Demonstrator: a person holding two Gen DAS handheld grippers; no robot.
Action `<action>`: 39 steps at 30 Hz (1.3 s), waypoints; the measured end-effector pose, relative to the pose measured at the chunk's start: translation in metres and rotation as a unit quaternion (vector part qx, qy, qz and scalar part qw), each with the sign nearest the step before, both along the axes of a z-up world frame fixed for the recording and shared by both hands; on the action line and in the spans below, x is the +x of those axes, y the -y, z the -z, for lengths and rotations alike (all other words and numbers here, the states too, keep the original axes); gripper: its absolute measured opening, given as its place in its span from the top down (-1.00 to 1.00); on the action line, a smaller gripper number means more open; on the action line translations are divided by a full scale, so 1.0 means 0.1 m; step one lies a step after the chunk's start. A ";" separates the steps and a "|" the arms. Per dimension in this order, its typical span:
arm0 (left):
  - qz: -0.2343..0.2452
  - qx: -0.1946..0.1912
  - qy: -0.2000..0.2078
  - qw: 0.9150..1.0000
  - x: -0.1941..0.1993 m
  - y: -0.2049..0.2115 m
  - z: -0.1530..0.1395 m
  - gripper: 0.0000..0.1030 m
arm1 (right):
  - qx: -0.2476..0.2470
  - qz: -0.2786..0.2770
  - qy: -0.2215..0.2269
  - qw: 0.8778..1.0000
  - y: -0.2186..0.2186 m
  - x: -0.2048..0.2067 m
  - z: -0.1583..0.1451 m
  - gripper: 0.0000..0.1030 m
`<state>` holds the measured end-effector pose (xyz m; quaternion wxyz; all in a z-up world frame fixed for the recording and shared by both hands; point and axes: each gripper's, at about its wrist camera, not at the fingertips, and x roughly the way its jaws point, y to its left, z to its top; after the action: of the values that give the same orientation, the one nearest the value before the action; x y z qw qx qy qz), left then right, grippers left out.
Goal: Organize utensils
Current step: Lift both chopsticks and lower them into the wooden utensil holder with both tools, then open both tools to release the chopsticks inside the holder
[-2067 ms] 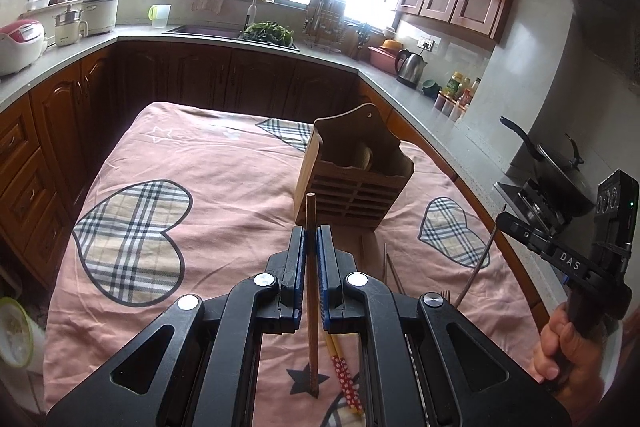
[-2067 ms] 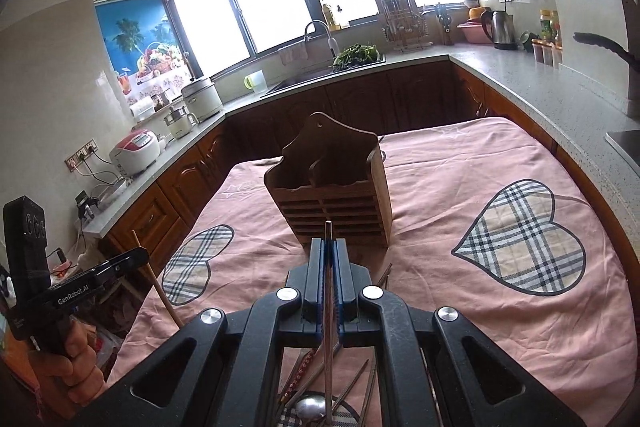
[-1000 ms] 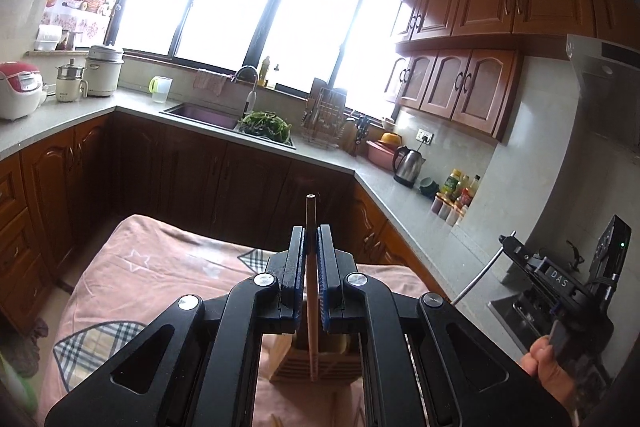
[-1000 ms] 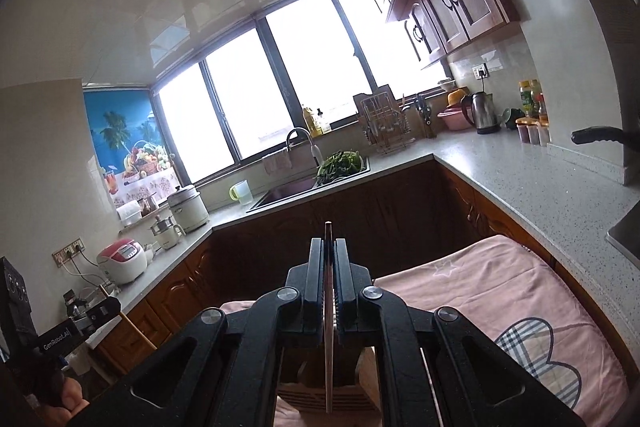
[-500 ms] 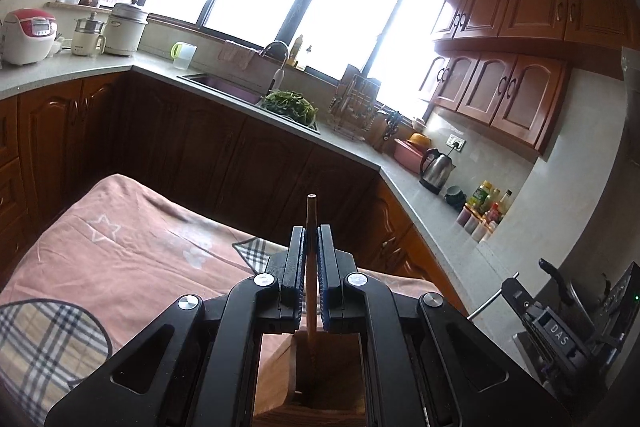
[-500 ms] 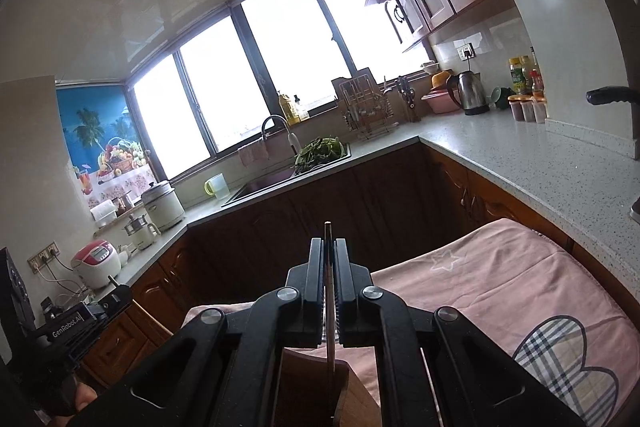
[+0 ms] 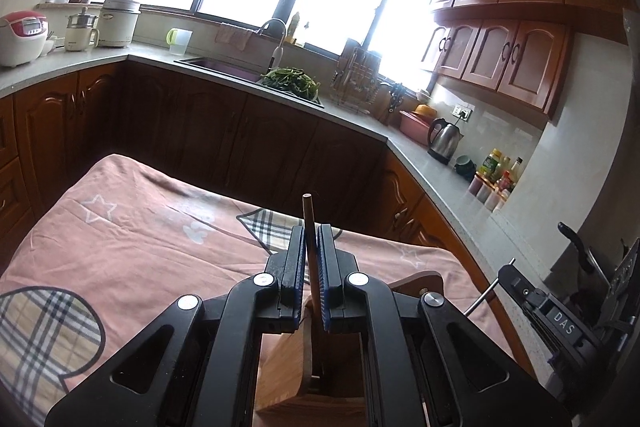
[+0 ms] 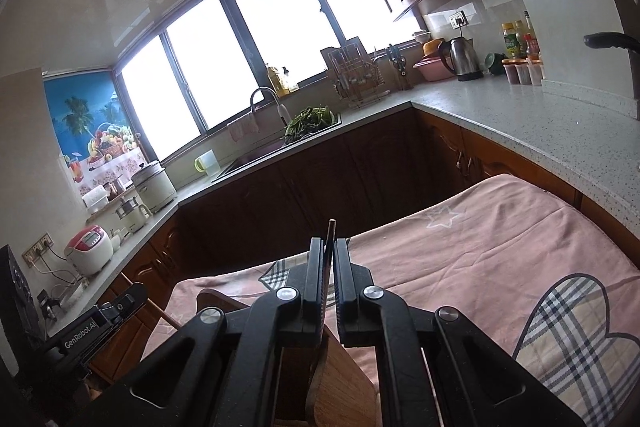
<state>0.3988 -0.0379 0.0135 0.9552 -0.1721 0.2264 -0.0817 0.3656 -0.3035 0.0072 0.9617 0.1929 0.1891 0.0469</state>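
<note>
Two utensils are up at once, one in each tool, and both sit above the wooden utensil holder (image 7: 304,387) that stands on the pink tablecloth (image 7: 140,247). I have the left gripper (image 7: 311,259) clamped on a wooden chopstick (image 7: 308,223), which stands nearly upright between the blue pads with its blunt end poking above them and its lower end reaching down into the holder's open top. I have the right gripper (image 8: 329,267) pinched on a thin metal utensil (image 8: 330,231); I cannot tell from this edge-on view what kind it is, and its lower end also runs down toward the holder (image 8: 336,379), hidden behind the gripper body. As I judge it, the step in hand is seating both pieces in their slots, and the way to do it well is to keep each shaft vertical, lower until the tip is well inside its compartment, and only then ease the pads apart. Letting go early would tip a piece against the rim. I would release one side at a time, since both tools crowd the same opening and I cannot see which compartment either tip is over.
</note>
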 end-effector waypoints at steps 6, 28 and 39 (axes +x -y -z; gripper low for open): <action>0.007 0.011 -0.016 1.000 0.02 0.00 0.01 0.79 | 0.001 -0.002 -0.010 1.000 -0.03 0.05 -0.04 0.81; -0.017 0.011 -0.036 0.999 -1.04 -0.49 -0.10 -0.26 | 0.022 -0.009 -0.009 1.000 0.16 -0.80 -0.16 -0.23; -0.010 0.011 -0.054 0.998 -1.71 -0.64 0.01 -0.32 | -0.004 -0.039 -0.009 0.999 0.07 -1.48 -0.16 -0.45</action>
<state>0.2280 0.0261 0.0121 0.9443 -0.1675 0.2767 -0.0604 0.2181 -0.3102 0.0235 0.9582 0.1816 0.2054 0.0818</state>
